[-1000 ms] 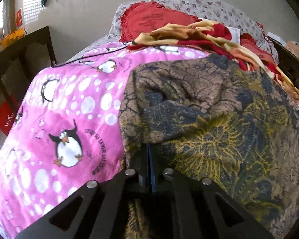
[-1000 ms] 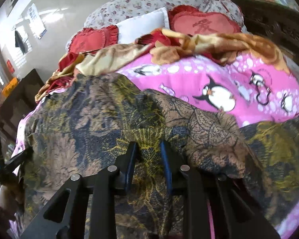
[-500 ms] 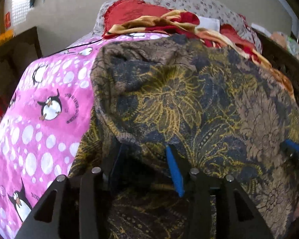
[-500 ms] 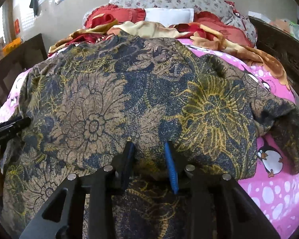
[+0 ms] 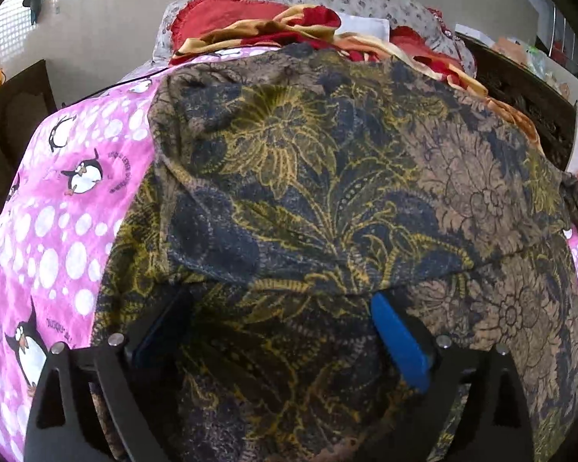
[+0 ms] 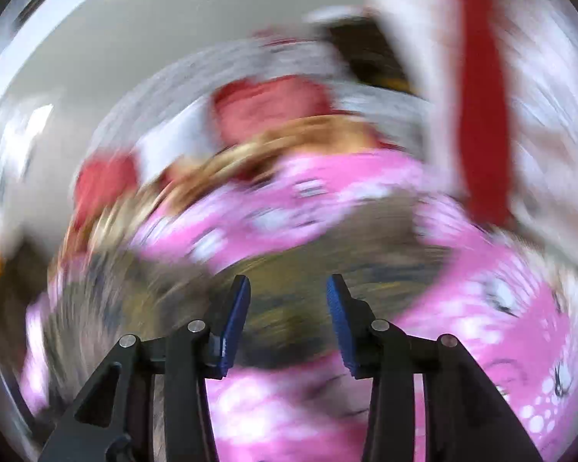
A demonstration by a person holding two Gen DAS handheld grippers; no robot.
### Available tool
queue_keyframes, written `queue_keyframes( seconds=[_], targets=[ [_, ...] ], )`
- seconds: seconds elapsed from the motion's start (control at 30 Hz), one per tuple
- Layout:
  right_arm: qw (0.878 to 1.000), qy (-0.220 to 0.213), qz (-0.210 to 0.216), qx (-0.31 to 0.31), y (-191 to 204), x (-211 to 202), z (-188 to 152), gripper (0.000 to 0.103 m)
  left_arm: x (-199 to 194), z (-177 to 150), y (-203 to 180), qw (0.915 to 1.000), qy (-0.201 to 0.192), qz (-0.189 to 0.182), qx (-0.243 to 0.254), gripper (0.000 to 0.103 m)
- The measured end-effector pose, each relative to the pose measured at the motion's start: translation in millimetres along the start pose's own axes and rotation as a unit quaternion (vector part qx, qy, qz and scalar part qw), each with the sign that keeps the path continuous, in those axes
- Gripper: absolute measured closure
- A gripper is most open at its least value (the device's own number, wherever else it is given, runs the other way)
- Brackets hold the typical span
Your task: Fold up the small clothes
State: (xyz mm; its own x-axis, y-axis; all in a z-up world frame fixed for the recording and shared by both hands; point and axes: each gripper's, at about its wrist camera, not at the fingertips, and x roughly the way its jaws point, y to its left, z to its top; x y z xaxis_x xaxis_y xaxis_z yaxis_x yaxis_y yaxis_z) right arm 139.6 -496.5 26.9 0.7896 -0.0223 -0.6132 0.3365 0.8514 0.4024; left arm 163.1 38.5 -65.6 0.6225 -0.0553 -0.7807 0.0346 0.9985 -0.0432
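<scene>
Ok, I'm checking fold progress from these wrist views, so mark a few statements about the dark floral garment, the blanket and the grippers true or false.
1. The floral garment lies on a pink penguin blanket. True.
2. The left gripper is clamped shut on the garment. False: its jaws are opening, wide apart, and the cloth lies loose between them.
3. The right wrist view is sharp. False: it is heavily motion-blurred.
4. The right gripper holds nothing. True.
5. The blanket is plain blue. False: pink with white dots.
</scene>
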Motion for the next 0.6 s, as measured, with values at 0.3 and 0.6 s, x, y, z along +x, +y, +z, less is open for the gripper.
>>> queue_keyframes(
  seconds=[0.3, 0.6],
  targets=[
    [0.972, 0.06, 0.078, 0.214, -135.8, 59.5, 13.0, 0.06, 3.4, 1.3, 1.9, 1.0, 0.0, 0.003, -0.008, 0.005],
    [0.985, 0.057, 0.055, 0.154, -125.3, 80.7, 23.7, 0.098, 4.9, 2.2, 1.6, 1.0, 0.001, 0.004, -0.008, 0.004]
  ],
)
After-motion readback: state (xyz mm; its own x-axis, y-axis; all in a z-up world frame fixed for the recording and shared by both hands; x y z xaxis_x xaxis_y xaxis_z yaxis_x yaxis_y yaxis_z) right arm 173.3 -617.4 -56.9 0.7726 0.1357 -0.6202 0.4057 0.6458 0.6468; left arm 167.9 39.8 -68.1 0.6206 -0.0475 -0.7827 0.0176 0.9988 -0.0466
